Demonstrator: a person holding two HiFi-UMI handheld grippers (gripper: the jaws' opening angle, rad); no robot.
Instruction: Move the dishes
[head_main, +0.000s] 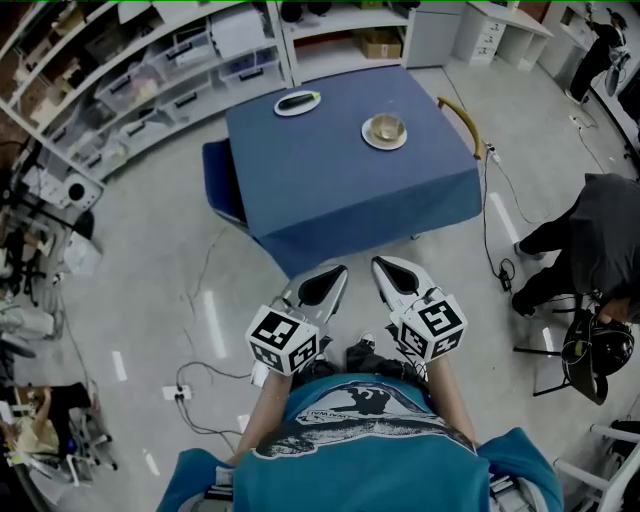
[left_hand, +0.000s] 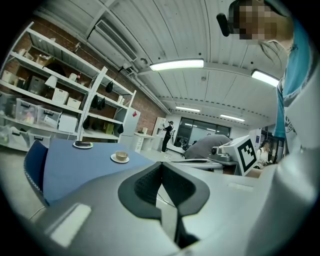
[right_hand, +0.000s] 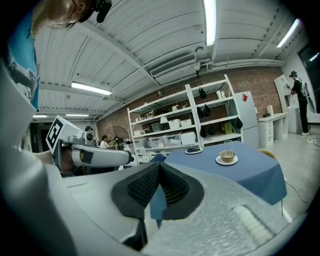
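A blue-clothed table (head_main: 340, 190) stands ahead of me with two dishes on its far half. One is a white plate (head_main: 297, 102) holding something dark. The other is a saucer with a tan cup (head_main: 384, 130) to its right. Both show small in the left gripper view, plate (left_hand: 83, 145) and cup (left_hand: 120, 157), and in the right gripper view, plate (right_hand: 193, 150) and cup (right_hand: 227, 158). My left gripper (head_main: 330, 280) and right gripper (head_main: 388, 268) are held side by side near my body, short of the table, both shut and empty.
A blue chair (head_main: 220, 180) is tucked at the table's left side and a wooden chair back (head_main: 460, 115) at its right. Shelving with bins (head_main: 150, 70) lines the far wall. A person in grey (head_main: 590, 230) sits at the right. Cables (head_main: 495, 230) run over the floor.
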